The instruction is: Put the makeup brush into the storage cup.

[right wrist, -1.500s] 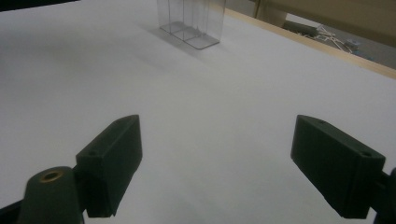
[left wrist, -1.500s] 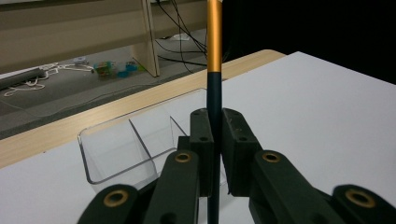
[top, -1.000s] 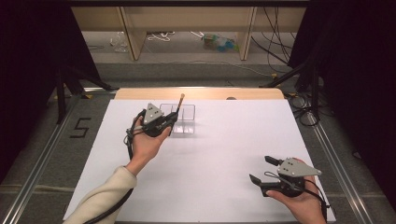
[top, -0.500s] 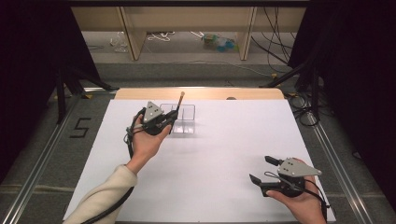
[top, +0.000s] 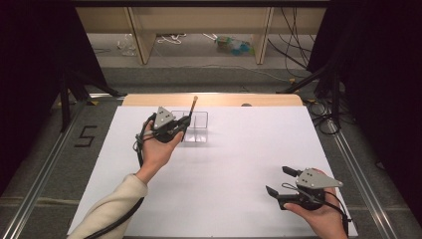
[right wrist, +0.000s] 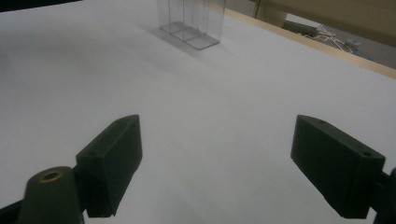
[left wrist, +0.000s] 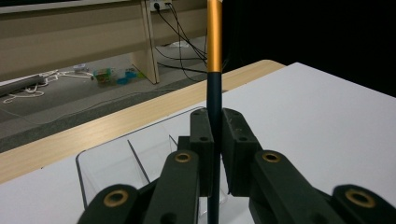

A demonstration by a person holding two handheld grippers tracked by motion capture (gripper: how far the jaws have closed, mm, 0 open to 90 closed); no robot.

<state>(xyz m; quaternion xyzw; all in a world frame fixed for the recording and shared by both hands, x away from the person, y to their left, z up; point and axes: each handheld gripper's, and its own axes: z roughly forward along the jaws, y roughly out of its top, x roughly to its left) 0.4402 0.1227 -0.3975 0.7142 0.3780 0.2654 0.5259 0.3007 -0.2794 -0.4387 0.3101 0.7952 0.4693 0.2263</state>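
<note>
My left gripper (top: 183, 124) is shut on a slim pen (top: 191, 108) with a dark barrel and a gold upper part. In the left gripper view the pen (left wrist: 214, 70) stands upright between the pads of that gripper (left wrist: 215, 140), just above a clear divided plastic holder (left wrist: 121, 161). The holder (top: 199, 127) sits at the back middle of the white table (top: 229, 164). Near the front right corner, a hand holds my right gripper (top: 278, 181) low over the table, its jaws wide apart with nothing between them. In the right gripper view the gripper (right wrist: 215, 163) faces the distant holder (right wrist: 194, 21).
A wooden strip (top: 259, 99) edges the table's far side. Beyond it stand a low shelf unit (top: 199, 20) and loose cables (top: 298, 55) on the floor. Dark curtains hang at both sides. A "5" (top: 85, 135) is marked on the floor at the left.
</note>
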